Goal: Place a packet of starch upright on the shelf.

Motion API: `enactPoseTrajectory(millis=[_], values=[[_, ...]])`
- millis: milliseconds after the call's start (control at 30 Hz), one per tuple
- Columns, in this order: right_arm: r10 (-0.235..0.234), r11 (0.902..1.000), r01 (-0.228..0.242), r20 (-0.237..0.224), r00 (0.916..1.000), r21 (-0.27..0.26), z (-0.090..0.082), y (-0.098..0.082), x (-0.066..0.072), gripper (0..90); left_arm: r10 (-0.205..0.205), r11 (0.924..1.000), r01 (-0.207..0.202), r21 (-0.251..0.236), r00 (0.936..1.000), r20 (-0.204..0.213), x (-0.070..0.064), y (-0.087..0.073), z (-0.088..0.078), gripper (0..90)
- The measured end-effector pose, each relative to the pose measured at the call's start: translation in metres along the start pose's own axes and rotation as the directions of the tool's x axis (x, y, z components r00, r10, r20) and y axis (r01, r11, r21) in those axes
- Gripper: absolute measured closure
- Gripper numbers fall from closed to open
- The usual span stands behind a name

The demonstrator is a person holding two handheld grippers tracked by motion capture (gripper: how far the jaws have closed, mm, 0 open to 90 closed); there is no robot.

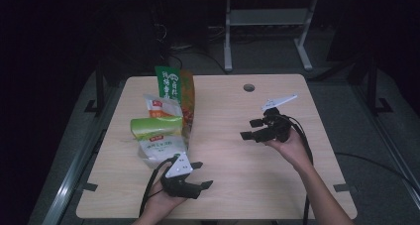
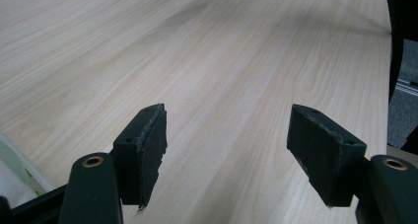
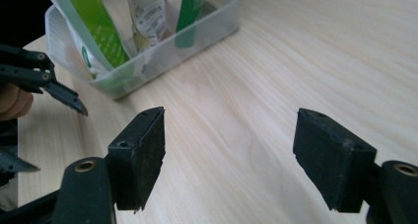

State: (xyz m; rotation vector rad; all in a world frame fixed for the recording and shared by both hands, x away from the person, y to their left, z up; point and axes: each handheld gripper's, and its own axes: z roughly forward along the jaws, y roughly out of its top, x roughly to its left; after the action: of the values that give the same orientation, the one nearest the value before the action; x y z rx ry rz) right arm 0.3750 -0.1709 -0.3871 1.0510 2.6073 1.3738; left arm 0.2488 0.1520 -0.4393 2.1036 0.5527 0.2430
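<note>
High view: snack tub beside left tongs.

Left gripper and right gripper both hover with jaws spread, empty.

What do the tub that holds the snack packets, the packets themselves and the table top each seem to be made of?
Tub: probably clear, slightly frosted plastic, since the packets show through its wall.
Packets: likely glossy printed plastic film, creased and catching light.
Table top: pale wood-grain surface with a matt look, possibly laminate rather than solid wood.
</note>
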Motion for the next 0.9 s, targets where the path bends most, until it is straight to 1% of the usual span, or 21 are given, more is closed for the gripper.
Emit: enactPoseTrajectory(millis=[67, 100, 167, 300, 333, 367, 433, 533, 567, 600, 767, 900], values=[[0.005, 1.0000, -0.005, 0.005, 1.0000, 0.002, -0.002, -0.006, -0.002, 27.5, -0.006, 1.0000, 0.006, -0.003, 1.0000, 0.002, 0.000, 0.000, 0.001, 30.8], [0.009, 0.9999, -0.009, 0.004, 1.0000, 0.008, -0.004, -0.008, -0.003, 27.2, -0.005, 1.0000, 0.005, -0.002, 1.0000, 0.002, 0.000, 0.000, 0.001, 30.8], [0.020, 0.9998, -0.020, 0.011, 0.9997, 0.000, -0.007, -0.013, -0.004, 27.3, -0.004, 1.0000, 0.004, -0.003, 1.0000, 0.002, -0.001, 0.000, 0.001, 30.6], [0.029, 0.9996, -0.030, 0.026, 0.9992, 0.002, -0.013, -0.024, -0.007, 27.2, 0.001, 1.0000, -0.001, 0.001, 1.0000, 0.002, -0.001, 0.000, 0.001, 30.5], [0.038, 0.9992, -0.038, 0.027, 0.9989, 0.008, -0.014, -0.025, -0.008, 27.1, -0.002, 1.0000, 0.002, 0.000, 1.0000, 0.003, -0.001, 0.000, 0.001, 30.4], [0.031, 0.9995, -0.031, 0.031, 0.9990, 0.003, -0.016, -0.028, -0.008, 27.1, -0.003, 1.0000, 0.003, 0.000, 1.0000, 0.003, -0.001, -0.001, 0.001, 30.4], [0.043, 0.9991, -0.043, 0.032, 0.9986, -0.003, -0.018, -0.032, -0.009, 27.1, -0.003, 1.0000, 0.003, 0.002, 1.0000, 0.003, -0.001, -0.001, 0.001, 30.4], [0.050, 0.9987, -0.050, 0.034, 0.9982, 0.000, -0.019, -0.039, -0.010, 27.0, -0.001, 1.0000, 0.001, 0.003, 1.0000, 0.005, -0.001, -0.001, 0.002, 30.4], [0.060, 0.9982, -0.060, 0.036, 0.9976, 0.004, -0.019, -0.042, -0.011, 27.0, -0.002, 1.0000, 0.002, 0.003, 1.0000, 0.005, -0.001, -0.001, 0.002, 30.4], [0.059, 0.9982, -0.059, 0.036, 0.9976, -0.003, -0.020, -0.044, -0.011, 27.0, -0.002, 1.0000, 0.002, 0.001, 1.0000, 0.005, -0.001, -0.001, 0.002, 30.4], [0.076, 0.9971, -0.076, 0.042, 0.9962, -0.003, -0.024, -0.055, -0.013, 27.0, -0.006, 1.0000, 0.006, 0.003, 0.9999, 0.010, -0.001, -0.002, 0.003, 30.2], [0.078, 0.9969, -0.078, 0.050, 0.9957, -0.013, -0.028, -0.062, -0.013, 27.0, -0.006, 1.0000, 0.006, 0.002, 0.9999, 0.013, -0.001, -0.001, 0.004, 29.7]])
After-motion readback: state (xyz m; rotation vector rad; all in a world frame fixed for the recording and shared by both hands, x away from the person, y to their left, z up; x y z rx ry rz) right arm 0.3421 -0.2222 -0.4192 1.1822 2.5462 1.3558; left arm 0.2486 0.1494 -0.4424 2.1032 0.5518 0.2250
